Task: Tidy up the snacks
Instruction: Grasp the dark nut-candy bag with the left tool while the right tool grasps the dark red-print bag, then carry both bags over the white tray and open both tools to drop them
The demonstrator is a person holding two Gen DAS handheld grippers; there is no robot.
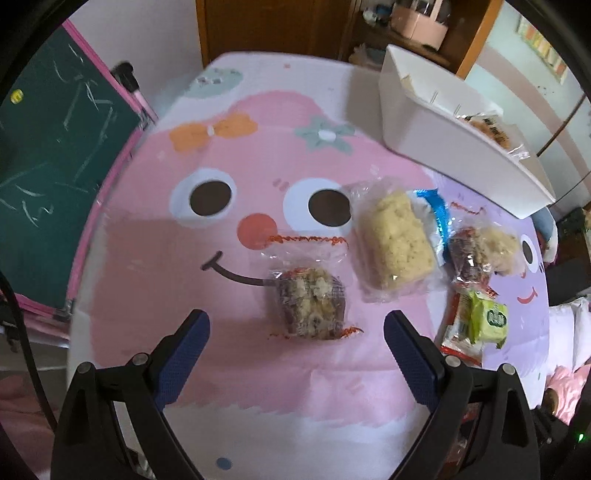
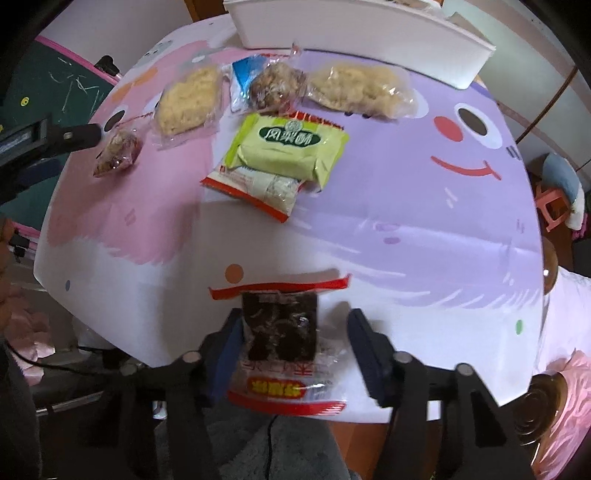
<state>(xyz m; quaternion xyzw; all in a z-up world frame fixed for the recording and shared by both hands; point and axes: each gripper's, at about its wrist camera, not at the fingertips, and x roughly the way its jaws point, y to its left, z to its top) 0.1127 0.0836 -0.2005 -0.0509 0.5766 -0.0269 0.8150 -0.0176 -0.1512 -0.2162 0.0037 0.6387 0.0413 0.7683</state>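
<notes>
Right hand-held gripper (image 2: 291,332) straddles dark snack (image 2: 279,328); unseen from left wrist.

- Green-and-yellow foil snack packet (image 2: 286,147), near the middle of the cartoon-print tablecloth: green oval label, white characters 凤梨酥.
- Clear red-edged wrapper holding a dark snack (image 2: 282,343), at the table's near edge: yellow characters on a red band, upside down, unreadable.

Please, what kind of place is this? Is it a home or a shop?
Most likely a room in a home, perhaps a child's play corner. A cartoon-face table cover lies under loose wrapped snacks, a green chalkboard with a pink frame stands beside the table, and wooden shelves hold household things behind.
</notes>
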